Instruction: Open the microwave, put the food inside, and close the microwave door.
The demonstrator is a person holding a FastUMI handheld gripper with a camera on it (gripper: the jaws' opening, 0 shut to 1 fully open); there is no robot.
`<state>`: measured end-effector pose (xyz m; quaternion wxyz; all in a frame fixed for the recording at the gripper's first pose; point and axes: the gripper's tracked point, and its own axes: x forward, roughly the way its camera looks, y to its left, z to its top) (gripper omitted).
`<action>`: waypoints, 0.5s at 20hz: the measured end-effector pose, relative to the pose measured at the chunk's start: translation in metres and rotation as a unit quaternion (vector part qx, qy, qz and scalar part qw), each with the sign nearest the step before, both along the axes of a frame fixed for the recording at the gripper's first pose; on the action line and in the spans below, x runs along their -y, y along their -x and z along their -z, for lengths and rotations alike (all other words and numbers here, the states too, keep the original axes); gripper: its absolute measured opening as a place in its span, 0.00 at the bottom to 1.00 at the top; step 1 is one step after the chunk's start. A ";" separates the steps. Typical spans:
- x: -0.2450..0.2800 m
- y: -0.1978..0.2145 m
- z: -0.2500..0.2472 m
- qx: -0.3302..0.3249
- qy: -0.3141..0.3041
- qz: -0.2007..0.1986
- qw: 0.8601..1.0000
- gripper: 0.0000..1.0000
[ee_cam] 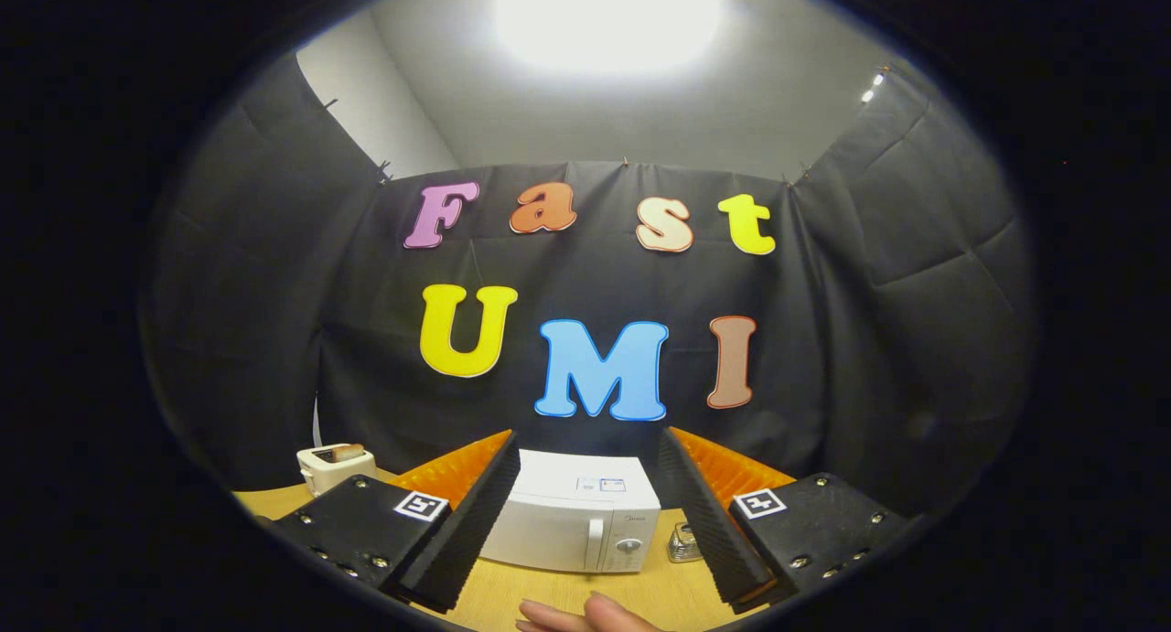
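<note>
The tabletop (512,595) runs out ahead of my tongs (585,513), which are spread wide with nothing between the fingers but open air. Beyond them and between the two fingers sits the white microwave (572,522), door flush and closed, its handle toward my right finger. A closed door fits either a start or a finish, so I can't judge which; I also can't make out any food for certain. If I reach for the handle from this height, the worry is a glancing hook that shoves the whole oven back rather than swinging the door. Beyond my left finger a toaster (334,467) stands with something in its slot. Just inside my right finger sits a small glass jar (682,542), easily knocked. A hand (585,618) lies near, below the fingers, at risk of being clipped.
</note>
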<state>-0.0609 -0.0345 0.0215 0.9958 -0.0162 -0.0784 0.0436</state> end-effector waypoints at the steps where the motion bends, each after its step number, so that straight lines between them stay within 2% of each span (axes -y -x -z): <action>1: -0.002 0.002 0.000 0.002 0.001 -0.007 1.000 0.98; 4: -0.004 0.001 0.009 -0.013 0.004 -0.019 1.000 0.98; 10: 0.009 -0.015 0.026 -0.033 0.021 -0.008 0.999 0.98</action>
